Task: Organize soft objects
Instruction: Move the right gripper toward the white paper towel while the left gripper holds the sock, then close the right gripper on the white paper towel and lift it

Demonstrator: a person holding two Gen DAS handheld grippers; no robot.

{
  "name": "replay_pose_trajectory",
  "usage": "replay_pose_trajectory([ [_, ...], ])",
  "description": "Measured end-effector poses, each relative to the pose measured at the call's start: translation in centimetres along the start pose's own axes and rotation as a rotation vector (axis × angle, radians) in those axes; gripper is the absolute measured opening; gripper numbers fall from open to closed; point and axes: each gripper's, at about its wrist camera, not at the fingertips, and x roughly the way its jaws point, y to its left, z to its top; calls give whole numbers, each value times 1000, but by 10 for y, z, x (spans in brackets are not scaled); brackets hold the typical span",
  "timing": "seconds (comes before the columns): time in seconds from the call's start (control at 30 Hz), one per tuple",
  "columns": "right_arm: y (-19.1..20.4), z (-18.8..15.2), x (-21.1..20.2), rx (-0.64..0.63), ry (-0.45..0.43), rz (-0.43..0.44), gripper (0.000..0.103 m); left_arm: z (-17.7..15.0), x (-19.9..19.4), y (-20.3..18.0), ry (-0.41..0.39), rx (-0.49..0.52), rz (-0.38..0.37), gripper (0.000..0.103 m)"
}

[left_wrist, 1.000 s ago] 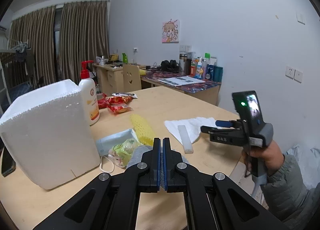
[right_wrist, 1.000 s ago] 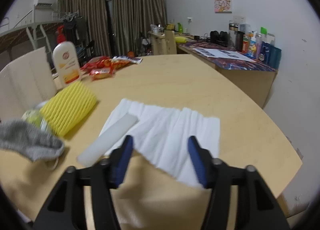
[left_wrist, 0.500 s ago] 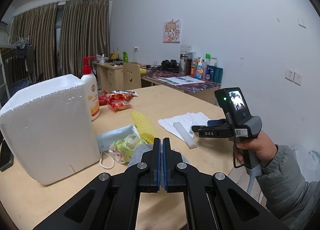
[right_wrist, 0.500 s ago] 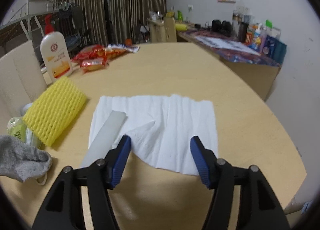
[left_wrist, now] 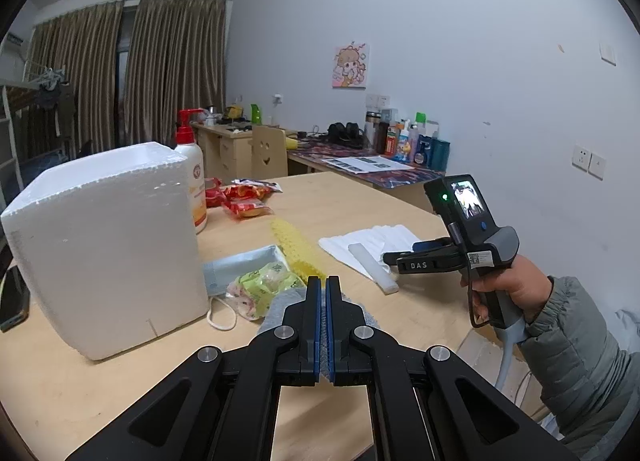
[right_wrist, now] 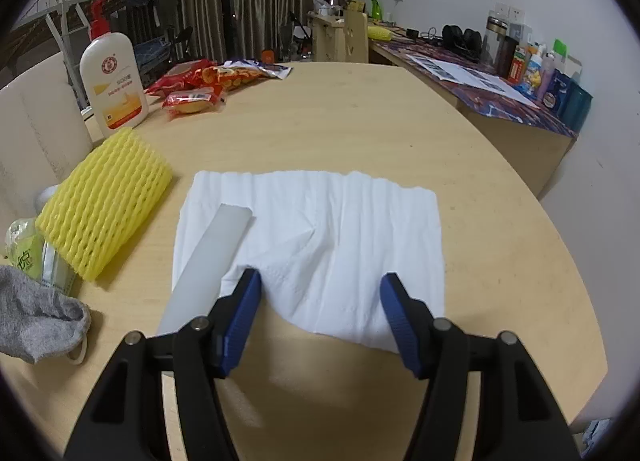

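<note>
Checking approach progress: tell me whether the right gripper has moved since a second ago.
Yes. In the left wrist view the right gripper has come in over the white tissue sheet, nearer the yellow foam net sleeve.

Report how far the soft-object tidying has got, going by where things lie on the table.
Done: nothing looks sorted; the grey sock, yellow foam net, face mask and tissue pack lie loose beside the foam box. In hand: the right gripper hangs open over the white tissue sheet, gripping nothing; the left gripper is shut and empty. Left: everything.
</note>
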Motion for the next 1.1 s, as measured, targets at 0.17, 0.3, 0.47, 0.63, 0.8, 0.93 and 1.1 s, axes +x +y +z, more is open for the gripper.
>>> replay_pose_trajectory([
  [0.17, 7, -1, -4, -22, -15, 18, 33, 2, -9, 3, -22, 3, 11, 2],
  [0.3, 16, -2, -6, -40, -33, 37, 8, 9, -12, 7, -36, 0, 28, 2],
  [0.47, 12, -2, -29, 18, -123, 82, 7, 14, -13, 15, -40, -9, 56, 2],
  [0.63, 15, 9, -72, 8, -221, 100, 7, 20, -19, 16, -67, -7, 73, 2],
  [0.8, 19, 16, -111, 6, -315, 116, 7, 29, -26, 19, -92, -9, 96, 2],
  [0.93, 24, 17, -127, -1, -355, 124, 7, 31, -33, 19, -112, 0, 108, 2],
  [1.1, 28, 11, -143, -6, -391, 146, 7, 38, -39, 18, -125, 9, 119, 2],
])
